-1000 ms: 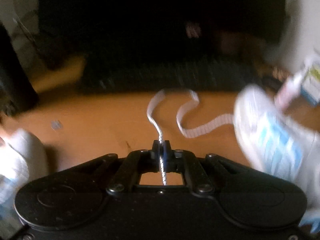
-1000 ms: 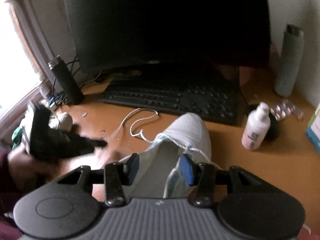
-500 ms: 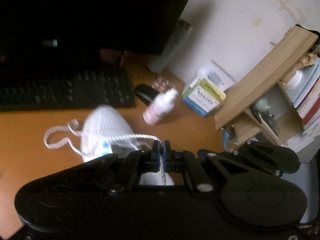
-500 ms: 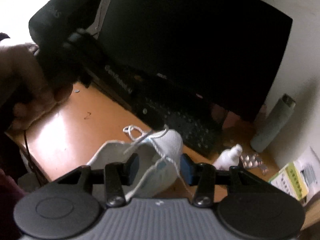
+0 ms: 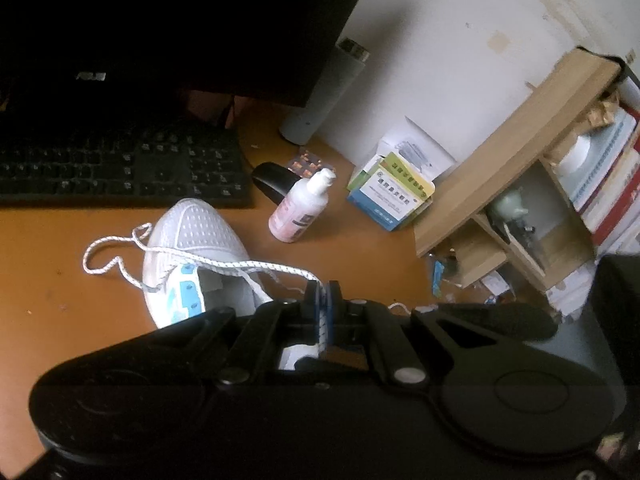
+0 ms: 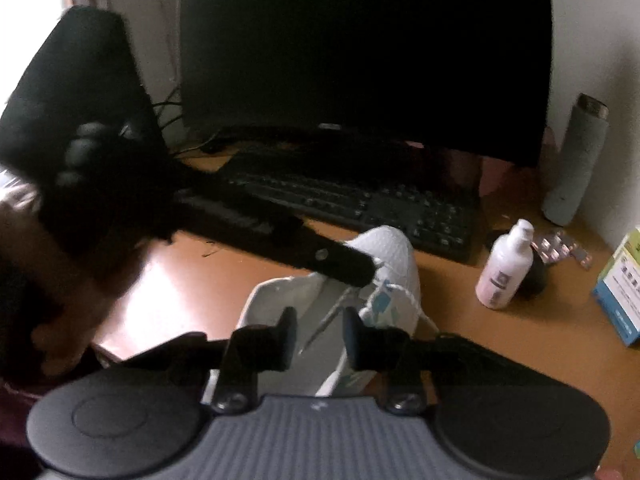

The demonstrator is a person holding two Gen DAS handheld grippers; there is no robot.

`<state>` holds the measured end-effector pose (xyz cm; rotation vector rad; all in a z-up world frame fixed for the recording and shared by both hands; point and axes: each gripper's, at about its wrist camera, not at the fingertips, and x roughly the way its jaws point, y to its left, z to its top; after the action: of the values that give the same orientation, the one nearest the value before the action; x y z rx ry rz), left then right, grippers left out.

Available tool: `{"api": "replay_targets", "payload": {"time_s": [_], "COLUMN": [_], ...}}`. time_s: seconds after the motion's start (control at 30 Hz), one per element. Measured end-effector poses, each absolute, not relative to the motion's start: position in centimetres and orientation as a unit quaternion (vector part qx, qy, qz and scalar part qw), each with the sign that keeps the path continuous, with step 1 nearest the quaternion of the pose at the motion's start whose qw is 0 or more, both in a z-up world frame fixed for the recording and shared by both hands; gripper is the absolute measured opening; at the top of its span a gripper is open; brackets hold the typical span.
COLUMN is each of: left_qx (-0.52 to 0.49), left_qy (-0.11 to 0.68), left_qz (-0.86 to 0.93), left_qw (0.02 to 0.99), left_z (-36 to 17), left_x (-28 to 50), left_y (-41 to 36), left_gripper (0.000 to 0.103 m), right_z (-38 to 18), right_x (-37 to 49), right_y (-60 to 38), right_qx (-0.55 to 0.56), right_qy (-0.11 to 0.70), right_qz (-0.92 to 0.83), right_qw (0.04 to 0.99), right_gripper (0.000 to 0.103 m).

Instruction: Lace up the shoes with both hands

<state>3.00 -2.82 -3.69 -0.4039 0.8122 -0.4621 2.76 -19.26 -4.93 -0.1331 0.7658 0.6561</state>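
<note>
A white sneaker with light-blue eyelet patches (image 5: 192, 248) lies on the orange-brown desk, toe towards the keyboard; it also shows in the right wrist view (image 6: 384, 264). My left gripper (image 5: 322, 292) is shut on the white lace (image 5: 256, 266), which runs taut from the shoe's eyelets to the pads. The lace's other end (image 5: 108, 252) lies in loose loops left of the shoe. My right gripper (image 6: 318, 326) is open and empty just above the shoe's opening. The left gripper's fingers (image 6: 340, 264) reach over the shoe's tongue there.
A black keyboard (image 5: 120, 168) and monitor (image 6: 360, 48) stand behind the shoe. A pink-white bottle (image 5: 300, 208), a black mouse (image 5: 272, 184), a grey flask (image 5: 324, 96), boxes (image 5: 392, 192) and a wooden shelf (image 5: 520, 168) are to the right.
My left gripper swung from the left of the shoe across to its right side, pulling the lace taut over it. The right gripper dropped closer to the shoe's opening.
</note>
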Motion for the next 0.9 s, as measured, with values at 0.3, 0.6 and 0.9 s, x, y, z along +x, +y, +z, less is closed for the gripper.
{"api": "replay_targets", "payload": {"time_s": [0.3,0.6,0.9], "left_qx": [-0.227,-0.214,0.109], "left_qy": [0.373,0.382,0.315], "left_qz": [-0.216,-0.217,-0.279], "left_qw": [0.873,0.873,0.9], "left_z": [-3.8,-4.1,-1.1], "left_x": [2.7,2.7,0.4], "left_y": [-1.4,-0.6,-5.0], "left_gripper": [0.001,0.001,0.002], "right_z": [-5.2,-5.0,-4.7], "right_x": [2.9,2.9,1.2], "right_y": [-18.9,-18.7,-17.8], "right_qx": [-0.048,-0.091,-0.361], "right_qy": [0.38,0.369,0.266], "right_qz": [0.317,0.3,0.328], "right_qw": [0.867,0.875,0.832], "right_gripper": [0.022,0.003,0.003]}}
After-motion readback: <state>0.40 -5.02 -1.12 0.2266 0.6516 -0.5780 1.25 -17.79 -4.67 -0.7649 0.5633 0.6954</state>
